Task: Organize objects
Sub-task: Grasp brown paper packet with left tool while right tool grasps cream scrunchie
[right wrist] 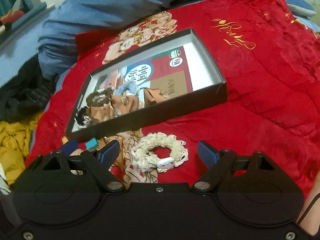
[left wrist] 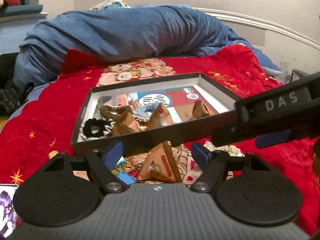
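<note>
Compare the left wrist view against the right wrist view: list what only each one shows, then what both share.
Only the left wrist view: the right tool from outside, a brown paper packet between the left tool's open fingers, a white bed rail.

Only the right wrist view: the cream scrunchie ahead of the open tool, a yellow garment.

Both: the black box, red blanket, blue duvet.

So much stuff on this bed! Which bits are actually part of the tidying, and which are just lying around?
Part of the job:
- black box, already holding scrunchies and brown paper packets
- cream scrunchie, outside the box
- brown paper packet, outside the box

Just lying about:
- red blanket
- blue duvet
- yellow garment
</note>
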Demonstrator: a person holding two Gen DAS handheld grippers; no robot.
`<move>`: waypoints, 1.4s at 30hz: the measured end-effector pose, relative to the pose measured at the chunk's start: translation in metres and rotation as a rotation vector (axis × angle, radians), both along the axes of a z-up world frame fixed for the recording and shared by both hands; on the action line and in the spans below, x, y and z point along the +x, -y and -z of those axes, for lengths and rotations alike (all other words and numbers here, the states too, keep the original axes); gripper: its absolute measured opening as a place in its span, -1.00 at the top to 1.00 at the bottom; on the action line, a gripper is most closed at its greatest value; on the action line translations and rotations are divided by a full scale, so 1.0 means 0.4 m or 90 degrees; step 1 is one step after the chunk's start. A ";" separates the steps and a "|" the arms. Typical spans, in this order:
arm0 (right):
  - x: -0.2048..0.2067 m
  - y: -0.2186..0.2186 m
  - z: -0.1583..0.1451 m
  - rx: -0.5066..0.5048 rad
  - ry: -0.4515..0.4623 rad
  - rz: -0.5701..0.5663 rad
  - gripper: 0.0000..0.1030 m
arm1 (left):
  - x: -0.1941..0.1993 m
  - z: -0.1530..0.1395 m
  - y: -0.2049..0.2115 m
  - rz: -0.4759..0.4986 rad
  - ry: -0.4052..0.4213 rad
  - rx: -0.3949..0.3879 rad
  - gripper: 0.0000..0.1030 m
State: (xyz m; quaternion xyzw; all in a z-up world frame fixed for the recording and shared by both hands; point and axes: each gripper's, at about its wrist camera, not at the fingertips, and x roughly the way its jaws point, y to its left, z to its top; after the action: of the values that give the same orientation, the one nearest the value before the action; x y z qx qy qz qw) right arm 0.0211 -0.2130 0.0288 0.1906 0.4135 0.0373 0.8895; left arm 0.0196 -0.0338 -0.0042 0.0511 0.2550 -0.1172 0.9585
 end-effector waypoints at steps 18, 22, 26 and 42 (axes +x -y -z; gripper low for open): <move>0.026 -0.022 0.056 -0.057 -0.056 -0.009 -0.58 | 0.071 0.053 0.013 -0.036 -0.107 0.014 0.14; 0.029 -0.033 0.063 -0.063 -0.052 -0.011 -0.58 | 0.072 0.047 0.003 -0.043 -0.108 0.007 0.16; 0.031 -0.036 0.065 -0.056 -0.045 -0.003 -0.39 | 0.066 0.037 -0.005 -0.046 -0.103 0.005 0.17; 0.040 -0.019 0.064 -0.009 -0.044 -0.017 0.26 | 0.049 0.026 0.011 -0.031 -0.084 0.008 0.17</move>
State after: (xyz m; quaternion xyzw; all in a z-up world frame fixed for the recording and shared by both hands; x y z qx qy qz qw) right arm 0.0370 -0.2053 0.0032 0.1797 0.4465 0.0395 0.8757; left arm 0.0393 -0.0381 -0.0145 0.0429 0.3191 -0.0955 0.9419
